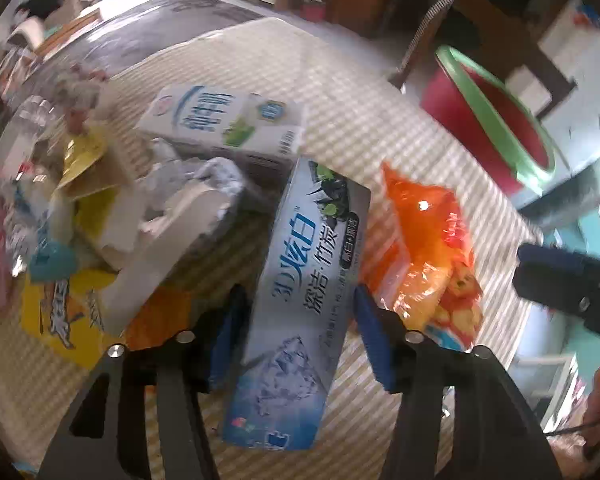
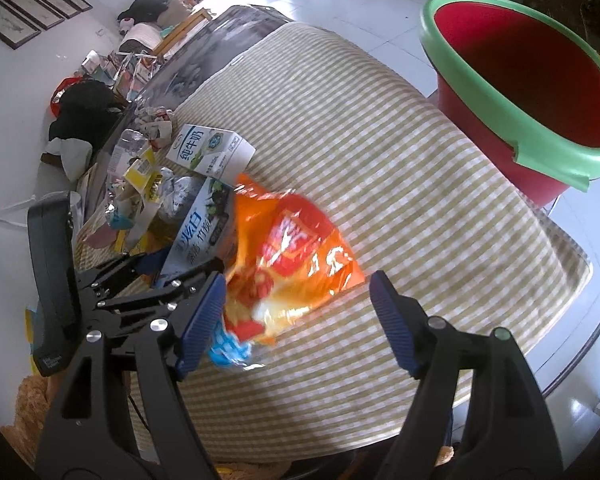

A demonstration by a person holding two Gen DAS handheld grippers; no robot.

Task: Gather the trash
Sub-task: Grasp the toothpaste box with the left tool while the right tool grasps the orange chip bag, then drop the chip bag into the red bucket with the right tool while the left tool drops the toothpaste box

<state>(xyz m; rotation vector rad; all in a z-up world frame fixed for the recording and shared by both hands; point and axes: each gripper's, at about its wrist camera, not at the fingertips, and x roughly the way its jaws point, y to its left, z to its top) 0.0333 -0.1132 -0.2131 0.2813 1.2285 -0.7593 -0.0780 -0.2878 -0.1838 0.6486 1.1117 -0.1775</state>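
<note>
A table with a striped cloth [image 2: 380, 168] holds a pile of trash. The left gripper [image 1: 296, 332] points down over a long blue and white toothpaste box [image 1: 300, 300]. The box lies between its two blue pads, and a small gap shows on each side, so the jaws are open around the box and not squeezing it. The right gripper [image 2: 296, 320] is open too. An orange snack bag [image 2: 288, 264] lies on the cloth between its pads; the left pad is right at the bag's edge and the right pad is well apart from it. The bag lies just beside the toothpaste box. Behind them is a white milk carton [image 2: 210, 154] lying on its side. Next to it are crumpled white paper [image 1: 188, 200], yellow wrappers [image 1: 60, 312] and a clear plastic bottle [image 2: 126, 148]. A red bucket with a green rim [image 2: 512, 92] stands off the far right side of the table.
</note>
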